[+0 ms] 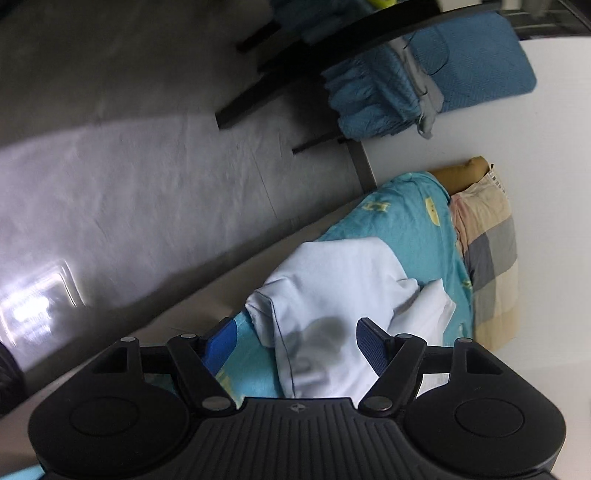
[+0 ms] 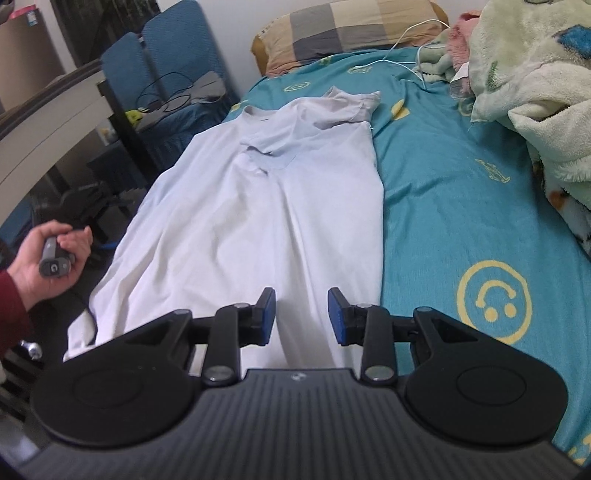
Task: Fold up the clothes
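A white T-shirt (image 2: 258,203) lies lengthwise on the teal bedsheet (image 2: 461,184), collar at the far end, with its left side draping over the bed's edge. One sleeve (image 2: 351,105) lies crumpled near the collar. My right gripper (image 2: 301,314) hovers over the hem with its blue pads apart and nothing pinched between them. In the left wrist view the picture is rolled sideways; the shirt (image 1: 332,273) lies bunched on the sheet (image 1: 406,221). My left gripper (image 1: 297,339) stands wide open just above it, holding nothing.
A checked pillow (image 2: 351,26) sits at the head of the bed. A fluffy green blanket (image 2: 535,92) and a white cable (image 2: 406,37) lie on the right. A blue chair (image 2: 166,55) and dark desk stand left. A hand (image 2: 48,258) holds a grey handle there.
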The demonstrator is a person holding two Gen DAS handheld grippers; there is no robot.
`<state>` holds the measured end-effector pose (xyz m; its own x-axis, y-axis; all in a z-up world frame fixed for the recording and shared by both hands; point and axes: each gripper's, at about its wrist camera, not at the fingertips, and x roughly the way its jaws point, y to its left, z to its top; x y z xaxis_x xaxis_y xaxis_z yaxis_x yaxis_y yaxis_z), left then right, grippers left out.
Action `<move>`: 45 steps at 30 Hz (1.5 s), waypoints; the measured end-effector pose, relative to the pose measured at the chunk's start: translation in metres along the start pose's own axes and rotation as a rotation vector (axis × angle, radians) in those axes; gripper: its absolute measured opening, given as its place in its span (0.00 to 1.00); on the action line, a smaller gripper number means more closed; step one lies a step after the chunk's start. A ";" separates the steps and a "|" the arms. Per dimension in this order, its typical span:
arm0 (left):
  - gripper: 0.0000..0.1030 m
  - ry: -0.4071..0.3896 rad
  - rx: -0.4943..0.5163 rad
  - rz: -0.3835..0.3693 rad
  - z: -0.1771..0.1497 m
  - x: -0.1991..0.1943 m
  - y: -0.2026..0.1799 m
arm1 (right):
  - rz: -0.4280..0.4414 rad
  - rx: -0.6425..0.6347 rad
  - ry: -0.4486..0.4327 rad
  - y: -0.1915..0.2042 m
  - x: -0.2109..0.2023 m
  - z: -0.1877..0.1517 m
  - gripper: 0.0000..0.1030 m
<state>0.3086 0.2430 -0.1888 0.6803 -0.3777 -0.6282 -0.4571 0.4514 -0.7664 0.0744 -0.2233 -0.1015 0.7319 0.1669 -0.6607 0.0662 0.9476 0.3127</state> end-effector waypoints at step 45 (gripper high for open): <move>0.50 -0.073 1.295 0.108 -0.312 0.071 -0.246 | -0.062 0.200 -0.144 -0.045 -0.006 0.012 0.34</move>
<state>0.2909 -0.1469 -0.0867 0.7232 -0.2648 -0.6378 0.3428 0.9394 -0.0013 0.0751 -0.2699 -0.1036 0.8102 0.0565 -0.5834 0.2361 0.8796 0.4131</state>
